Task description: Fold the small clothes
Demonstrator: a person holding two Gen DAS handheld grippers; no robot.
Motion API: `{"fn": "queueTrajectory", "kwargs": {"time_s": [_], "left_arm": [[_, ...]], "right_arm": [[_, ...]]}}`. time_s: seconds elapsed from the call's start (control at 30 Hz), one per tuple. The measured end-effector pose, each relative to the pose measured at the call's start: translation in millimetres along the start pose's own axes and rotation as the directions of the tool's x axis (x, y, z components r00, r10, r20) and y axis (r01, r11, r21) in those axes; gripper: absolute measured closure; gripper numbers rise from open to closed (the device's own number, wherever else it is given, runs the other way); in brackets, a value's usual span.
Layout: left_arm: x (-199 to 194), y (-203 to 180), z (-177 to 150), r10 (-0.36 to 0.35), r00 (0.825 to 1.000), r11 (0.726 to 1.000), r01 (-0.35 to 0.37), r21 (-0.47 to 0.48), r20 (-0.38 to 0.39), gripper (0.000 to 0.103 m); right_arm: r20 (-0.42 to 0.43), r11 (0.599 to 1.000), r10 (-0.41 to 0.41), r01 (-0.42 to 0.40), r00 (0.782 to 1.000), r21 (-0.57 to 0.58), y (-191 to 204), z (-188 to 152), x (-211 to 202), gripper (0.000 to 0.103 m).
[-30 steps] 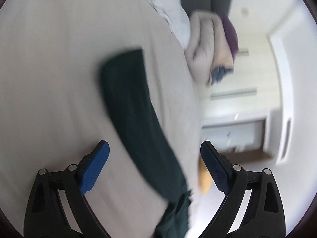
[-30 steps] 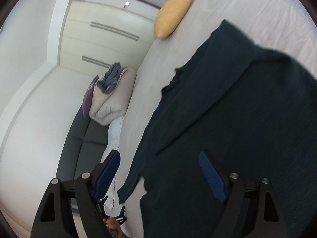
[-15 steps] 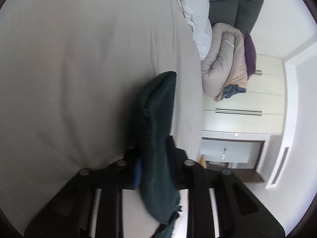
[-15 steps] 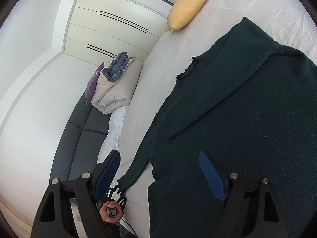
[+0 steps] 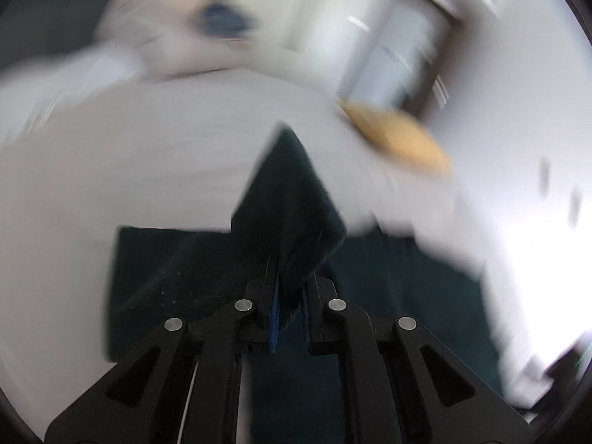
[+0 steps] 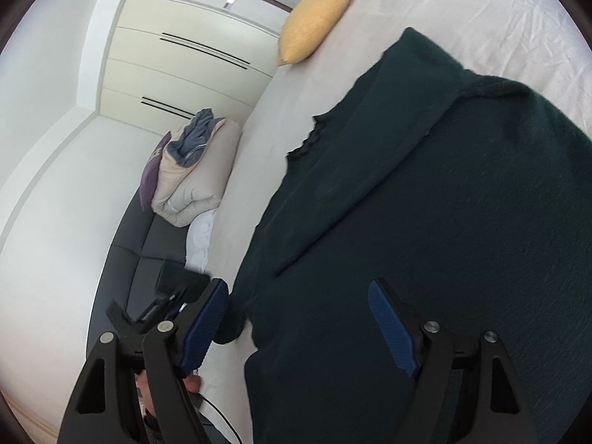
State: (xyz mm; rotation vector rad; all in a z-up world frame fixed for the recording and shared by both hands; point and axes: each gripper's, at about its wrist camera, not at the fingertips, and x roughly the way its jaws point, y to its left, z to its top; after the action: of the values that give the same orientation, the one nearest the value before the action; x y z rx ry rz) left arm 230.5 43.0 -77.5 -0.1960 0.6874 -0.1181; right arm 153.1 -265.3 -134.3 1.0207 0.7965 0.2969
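A dark green knit sweater (image 6: 436, 222) lies spread on the pale bed sheet (image 6: 481, 11), one sleeve folded across its body. My left gripper (image 5: 288, 314) is shut on the other sleeve (image 5: 292, 203) and holds it lifted above the sweater's body (image 5: 177, 270); this view is motion-blurred. My right gripper (image 6: 296, 318) is open and empty, hovering over the sweater's near left edge. The left gripper also shows in the right wrist view (image 6: 174, 292), dark, beside the bed's edge.
A yellow cushion (image 6: 314, 18) lies at the bed's far end and also shows in the left wrist view (image 5: 399, 137). A rolled beige duvet with a blue cloth (image 6: 192, 170) sits on a dark grey sofa (image 6: 129, 240) beside the bed. Cream wardrobe doors (image 6: 185, 66) stand behind.
My left gripper closed on the sleeve, then swung round with it, lifting it over the sweater's body. My right gripper stayed open and drifted slightly closer over the sweater.
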Motion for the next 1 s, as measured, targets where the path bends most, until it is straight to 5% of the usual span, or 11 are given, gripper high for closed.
{"fn": "queueTrajectory", "kwargs": {"time_s": [0.07,0.17,0.33,0.6,0.67,0.73,0.8,1.0], "left_arm": [[28.9,-52.6,-32.0,0.019,0.998,0.987,-0.008,0.158,-0.068,0.095],[61.2,-84.3,-80.9,0.073,0.987,0.965,-0.034,0.260,-0.141,0.095],[56.3,-75.9,-96.6,0.071,0.993,0.971,-0.046,0.235,-0.095,0.095],[59.4,-79.8,-82.8,0.055,0.995,0.976,-0.034,0.217,-0.089,0.094],[58.9,-79.0,-82.4,0.049,0.995,0.977,-0.029,0.213,-0.090,0.095],[53.1,-78.5,-82.6,0.038,0.995,0.979,-0.019,0.204,-0.089,0.094],[52.7,-73.5,-80.2,0.018,0.994,0.984,0.002,0.181,-0.106,0.094],[4.7,-49.0,-72.8,-0.141,0.989,0.989,0.143,0.030,-0.046,0.085]], "right_arm": [[-0.014,1.000,-0.007,0.007,1.000,-0.006,-3.1,9.3,4.7,0.022],[-0.062,0.999,-0.034,0.032,0.997,-0.032,-3.0,23.9,21.6,0.022],[-0.191,0.999,0.012,-0.020,0.981,-0.037,7.5,43.5,79.6,0.022],[-0.423,0.999,0.039,-0.039,0.905,0.009,25.8,38.0,191.6,0.026],[-0.449,1.000,0.015,-0.020,0.894,-0.006,29.2,35.6,208.9,0.038],[-0.471,0.999,0.001,-0.017,0.882,-0.028,33.4,35.1,223.4,0.070],[-0.478,0.996,-0.042,0.000,0.877,-0.089,41.2,32.9,230.0,0.090],[-0.393,0.965,-0.119,0.013,0.912,-0.262,63.9,51.3,198.0,0.094]]}}
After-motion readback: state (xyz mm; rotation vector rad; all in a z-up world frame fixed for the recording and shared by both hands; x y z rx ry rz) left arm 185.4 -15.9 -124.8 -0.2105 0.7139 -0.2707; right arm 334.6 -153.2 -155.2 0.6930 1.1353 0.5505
